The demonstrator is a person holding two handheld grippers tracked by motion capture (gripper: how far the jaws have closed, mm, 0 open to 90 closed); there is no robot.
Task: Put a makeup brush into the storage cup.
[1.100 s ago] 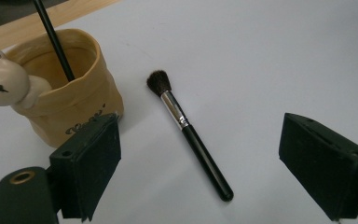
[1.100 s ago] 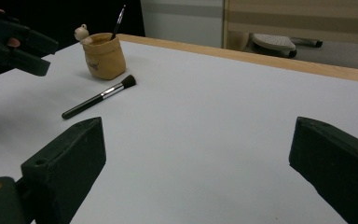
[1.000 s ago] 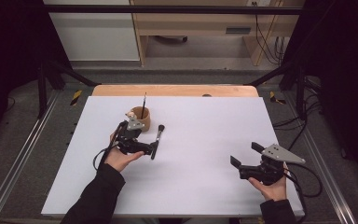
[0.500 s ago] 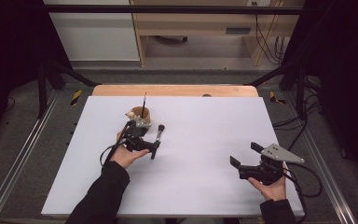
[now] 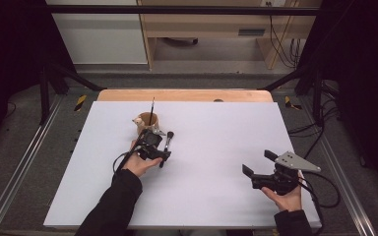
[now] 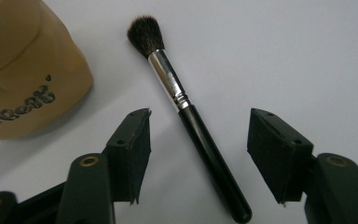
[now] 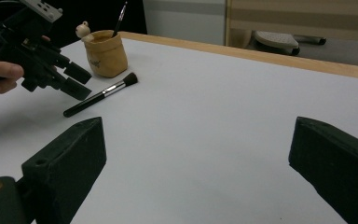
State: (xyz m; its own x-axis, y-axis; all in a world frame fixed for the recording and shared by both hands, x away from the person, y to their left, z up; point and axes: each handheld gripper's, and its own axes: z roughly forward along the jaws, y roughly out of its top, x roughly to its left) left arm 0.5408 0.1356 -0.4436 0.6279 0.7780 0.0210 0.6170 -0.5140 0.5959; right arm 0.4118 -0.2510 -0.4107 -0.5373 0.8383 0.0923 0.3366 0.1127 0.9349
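While the left tongs [image 6: 198, 158] have just been closing, their jaws straddle the brush [image 6: 193, 121] on the table [image 5: 216, 147], untouched; a cup [image 6: 25, 70] sits beside them. Right tongs [image 5: 258, 172] gape empty.

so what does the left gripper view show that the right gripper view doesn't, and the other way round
Left gripper view: dark lettering on the tan cup's side, and the left gripper, jaws open either side of the brush handle, just closing in. Right gripper view: a thin brush standing in the cup, a small pale figure on its rim, the table's wooden edge. Both: the tan cup and black-handled makeup brush lying beside it.
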